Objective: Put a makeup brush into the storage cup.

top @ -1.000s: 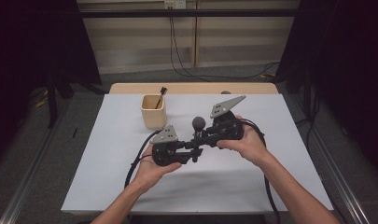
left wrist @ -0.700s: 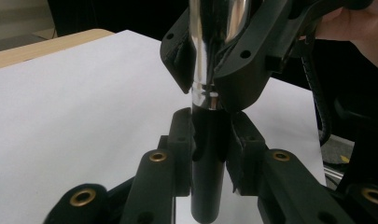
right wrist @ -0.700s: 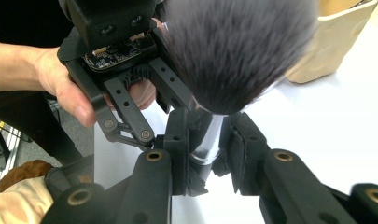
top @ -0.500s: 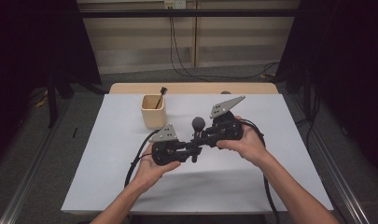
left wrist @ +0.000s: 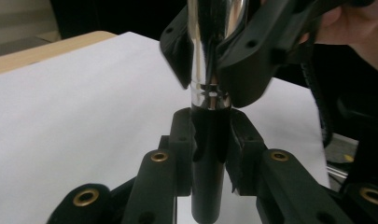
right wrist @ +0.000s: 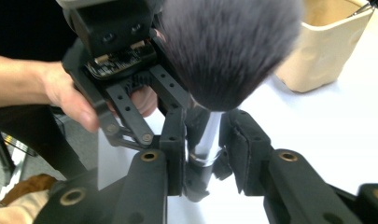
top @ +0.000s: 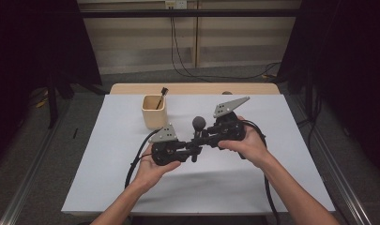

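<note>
Black-handled makeup brush (top: pixel 197 132) with chrome ferrule and soft dark bristles, upright above the bench (top: pixel 108 159). Left claw (left wrist: pixel 209 140) pinching the handle; right claw (right wrist: pixel 203 135) just loosening around the ferrule. Probably light, slippery on chrome; best gripped on the handle.

brush (left wrist: pixel 210 56) head cut off at the top edge, bristles (right wrist: pixel 228 46) blurred, handle end hidden

I see the brush (right wrist: pixel 224 51) with soft matt dark bristles, a glossy chrome metal collar, and a smooth black handle. Gripper jaws: matt black plastic, brass-look rivets. Table cover (top: pixel 131 140) looks like matt white paper; cup (top: pixel 154 112) dull beige.
</note>
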`<state>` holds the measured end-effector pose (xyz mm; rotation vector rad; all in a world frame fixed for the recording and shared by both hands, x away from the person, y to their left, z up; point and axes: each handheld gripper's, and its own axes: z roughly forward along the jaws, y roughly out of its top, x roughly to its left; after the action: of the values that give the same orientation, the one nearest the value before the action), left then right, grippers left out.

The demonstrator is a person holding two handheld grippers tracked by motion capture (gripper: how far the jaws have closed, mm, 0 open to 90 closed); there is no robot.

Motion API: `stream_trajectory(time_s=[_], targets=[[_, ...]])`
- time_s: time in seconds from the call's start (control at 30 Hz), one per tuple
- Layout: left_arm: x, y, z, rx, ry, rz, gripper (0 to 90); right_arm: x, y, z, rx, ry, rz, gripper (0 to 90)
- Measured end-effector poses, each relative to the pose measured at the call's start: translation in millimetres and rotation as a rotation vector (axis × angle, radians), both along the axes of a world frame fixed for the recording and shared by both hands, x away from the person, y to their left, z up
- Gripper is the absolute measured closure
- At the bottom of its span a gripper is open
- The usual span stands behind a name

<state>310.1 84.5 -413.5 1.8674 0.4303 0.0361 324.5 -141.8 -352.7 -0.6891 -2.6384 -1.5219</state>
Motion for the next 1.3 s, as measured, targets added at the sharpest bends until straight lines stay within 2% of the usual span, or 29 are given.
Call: stream_trajectory(time_s=[0.17,0.27,0.4,0.5,0.67,0.83,0.93,1.1,1.3], targets=[[1.3,2.5,1.5,-0.013,0.006,0.013,74.7,-0.8,-3.3,-0.6,0.01,0.005,-0.012,57.8],[2.1,4.9,1.8,-0.009,0.012,0.024,74.7,-1.0,-6.6,-1.3,0.017,-0.004,-0.041,52.2],[3.9,8.1,2.6,-0.014,0.015,0.033,74.7,-1.3,-9.8,-2.8,0.028,-0.019,-0.063,40.2],[2.8,8.3,1.0,-0.011,0.017,0.04,74.7,-2.6,-12.3,-5.2,0.046,-0.032,-0.054,33.7],[2.4,8.4,0.2,-0.006,0.017,0.04,74.7,-3.3,-21.1,-10.0,0.058,-0.047,-0.115,17.1],[3.3,13.0,1.8,-0.012,0.018,0.054,74.6,-4.5,-31.7,-15.1,0.054,-0.033,-0.166,6.7],[3.9,16.6,3.4,-0.017,0.019,0.061,74.7,-5.8,-39.5,-17.8,0.058,-0.022,-0.195,2.0],[4.2,22.6,5.7,-0.015,0.016,0.078,74.7,-9.2,-50.3,-21.0,0.047,-0.031,-0.224,2.6],[4.5,30.8,8.9,-0.021,0.017,0.095,74.6,-15.8,-59.4,-26.0,0.039,-0.046,-0.222,2.2]])
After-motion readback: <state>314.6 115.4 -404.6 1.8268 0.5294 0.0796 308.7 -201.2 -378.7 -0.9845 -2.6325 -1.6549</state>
